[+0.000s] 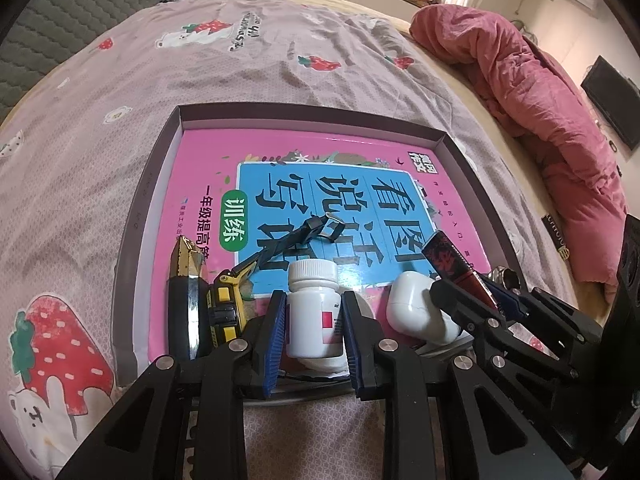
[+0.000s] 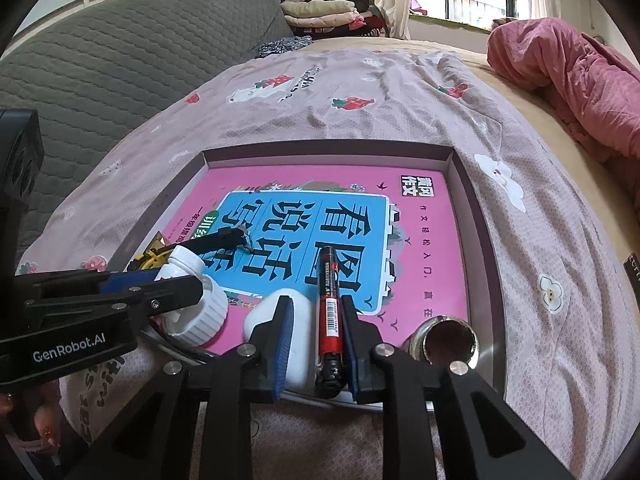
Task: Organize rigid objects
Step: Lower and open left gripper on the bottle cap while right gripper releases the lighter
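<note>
A shallow dark-rimmed box point(image 1: 152, 184) on the bed holds a pink and blue book point(image 1: 320, 168). In the left wrist view my left gripper point(image 1: 314, 320) is shut on an upright white pill bottle point(image 1: 314, 300) at the box's near edge. The right wrist view shows the same bottle point(image 2: 196, 312) from the side, inside the left gripper point(image 2: 160, 284). My right gripper point(image 2: 316, 320) stands open around a red and black marker point(image 2: 330, 304) lying on the book. The marker rests near the right pad, and a white earbud case point(image 2: 296, 320) shows past the left pad.
Near the bottle lie a yellow tape measure point(image 1: 228, 300), a black and gold object point(image 1: 186, 280) and a black strap with a clip point(image 1: 304, 236). A silver metal cup point(image 2: 448, 340) sits in the box's near right corner. A pink duvet point(image 1: 540, 100) is heaped at the right.
</note>
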The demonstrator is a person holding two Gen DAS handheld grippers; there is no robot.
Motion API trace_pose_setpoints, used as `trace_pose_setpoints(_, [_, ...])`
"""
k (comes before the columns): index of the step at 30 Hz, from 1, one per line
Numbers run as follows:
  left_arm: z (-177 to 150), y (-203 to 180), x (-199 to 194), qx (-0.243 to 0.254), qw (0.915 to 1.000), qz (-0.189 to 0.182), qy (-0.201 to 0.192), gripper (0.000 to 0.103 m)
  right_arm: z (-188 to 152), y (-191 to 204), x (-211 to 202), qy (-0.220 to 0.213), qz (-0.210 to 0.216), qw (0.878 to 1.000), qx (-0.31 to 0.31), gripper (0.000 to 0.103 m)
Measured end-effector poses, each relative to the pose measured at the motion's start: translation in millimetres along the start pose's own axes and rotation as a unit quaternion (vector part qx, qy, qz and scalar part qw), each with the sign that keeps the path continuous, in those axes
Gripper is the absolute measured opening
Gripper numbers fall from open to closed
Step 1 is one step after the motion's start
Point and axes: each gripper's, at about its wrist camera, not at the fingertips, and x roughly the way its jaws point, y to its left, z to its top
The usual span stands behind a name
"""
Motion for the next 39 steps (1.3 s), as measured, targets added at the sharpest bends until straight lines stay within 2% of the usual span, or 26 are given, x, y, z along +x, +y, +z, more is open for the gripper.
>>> trace_pose_setpoints(11, [-2,-1,0,0.000,1.0000,-0.001,0.000,0.032,0,-5,-3,-0.003,-0.013,1.000,0.005,0.025])
trace_pose_setpoints(15, [-2,-3,-2,0.002,1.0000,-0.003,-0.003,0.040,0,-8,-6,-0.005,-0.015,1.000,0.009,0.035])
trace_pose_setpoints(28, [0,-4,-9,0.003,0.9999,-0.001,-0.011,0.047,3,-6,-10,-0.011,-0.014,1.000,0.005,0.036])
trace_pose_setpoints(34, [1,-6,-14,0.007,0.9998,0.000,-0.019,0.058,3,-6,-14,-0.015,-0.014,1.000,0.003,0.036])
trace_pose_setpoints(39, [2,-4,-16,0.008,0.9997,0.003,-0.021,0.059,3,-6,-18,-0.016,-0.018,1.000,0.003,0.036])
